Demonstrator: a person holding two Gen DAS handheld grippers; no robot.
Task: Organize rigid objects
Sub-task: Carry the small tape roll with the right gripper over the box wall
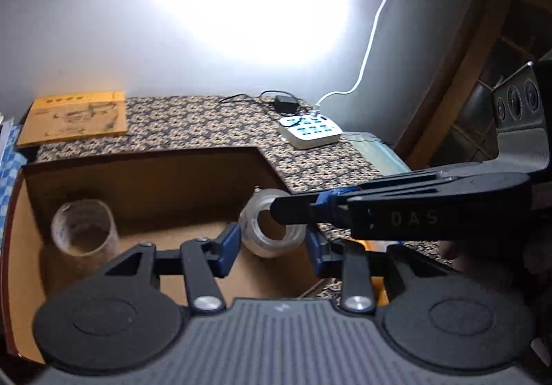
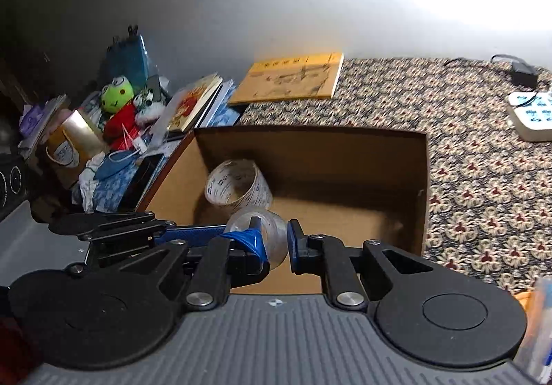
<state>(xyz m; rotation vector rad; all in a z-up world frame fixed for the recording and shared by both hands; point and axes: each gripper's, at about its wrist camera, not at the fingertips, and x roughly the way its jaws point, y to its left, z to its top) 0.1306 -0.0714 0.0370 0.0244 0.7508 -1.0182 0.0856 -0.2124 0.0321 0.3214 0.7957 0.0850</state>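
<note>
Left tongs (image 1: 272, 243) around clear tape roll (image 1: 272, 229) — hole facing up-camera, above box (image 1: 138, 171).

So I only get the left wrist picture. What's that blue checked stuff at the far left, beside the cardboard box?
Observer: It's the edge of a cluttered pile. A green frog plush toy in red sits in it.
Operator: Anything flat lying there too?
Observer: Yes, a dark glossy slab, likely a phone, lies along the outside of the cardboard box.
Operator: And the roll inside the box, is it plain?
Observer: No, the printed tape roll carries blue lettering around its band.
</note>
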